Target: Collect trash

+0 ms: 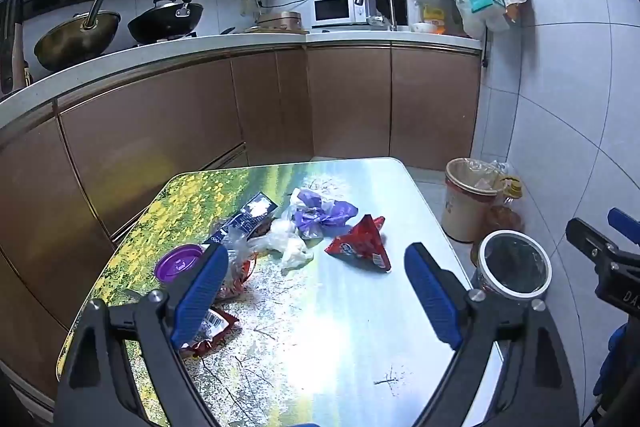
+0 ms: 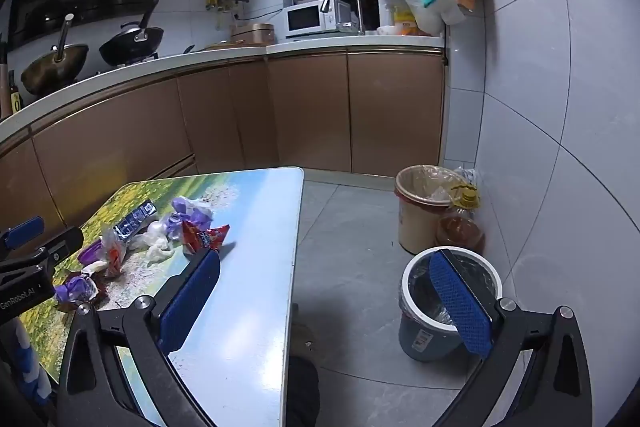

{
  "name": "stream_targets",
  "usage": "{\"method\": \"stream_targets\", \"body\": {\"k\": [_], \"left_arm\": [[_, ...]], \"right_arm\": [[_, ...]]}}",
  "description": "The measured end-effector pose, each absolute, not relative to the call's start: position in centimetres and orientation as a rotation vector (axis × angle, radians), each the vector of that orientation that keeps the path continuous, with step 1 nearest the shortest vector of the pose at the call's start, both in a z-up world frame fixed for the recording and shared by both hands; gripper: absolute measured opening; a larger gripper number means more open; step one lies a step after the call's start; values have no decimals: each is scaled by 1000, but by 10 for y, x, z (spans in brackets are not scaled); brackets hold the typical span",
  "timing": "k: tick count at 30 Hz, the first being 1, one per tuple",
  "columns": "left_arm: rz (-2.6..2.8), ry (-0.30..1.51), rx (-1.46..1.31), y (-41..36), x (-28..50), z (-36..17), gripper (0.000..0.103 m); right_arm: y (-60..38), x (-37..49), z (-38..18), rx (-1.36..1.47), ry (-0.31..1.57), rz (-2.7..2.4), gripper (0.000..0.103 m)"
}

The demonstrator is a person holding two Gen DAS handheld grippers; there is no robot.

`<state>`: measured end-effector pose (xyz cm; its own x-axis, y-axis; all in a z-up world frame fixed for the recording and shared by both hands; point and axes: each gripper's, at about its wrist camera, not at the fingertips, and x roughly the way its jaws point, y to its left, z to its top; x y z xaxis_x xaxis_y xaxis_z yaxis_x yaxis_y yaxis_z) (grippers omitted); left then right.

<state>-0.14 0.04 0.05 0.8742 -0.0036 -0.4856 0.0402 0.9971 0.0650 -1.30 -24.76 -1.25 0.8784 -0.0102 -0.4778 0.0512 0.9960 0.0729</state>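
Both tools are released and hold nothing: the left gripper point(image 1: 316, 291) and the right gripper point(image 2: 332, 299) have their jaws spread wide. The trash lies in a loose cluster on the table point(image 1: 360, 327). Nearest the grey bin point(image 2: 448, 311), which stands on the floor beside the table, lies the red snack wrapper point(image 1: 362, 243). Beyond it lie a purple wrapper point(image 1: 320, 213) and a clear plastic bag point(image 1: 286, 241). All appear light, thin and crushable. The film is probably slippery; pinch each piece at a raised fold or crimped edge.
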Motion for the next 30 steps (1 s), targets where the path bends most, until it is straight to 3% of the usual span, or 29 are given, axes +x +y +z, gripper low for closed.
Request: {"method": "stream_targets", "body": {"k": [30], "left_arm": [[-6, 449, 38, 15, -30, 12, 90]], "right_arm": [[-239, -33, 7, 62, 441, -3, 103]]}}
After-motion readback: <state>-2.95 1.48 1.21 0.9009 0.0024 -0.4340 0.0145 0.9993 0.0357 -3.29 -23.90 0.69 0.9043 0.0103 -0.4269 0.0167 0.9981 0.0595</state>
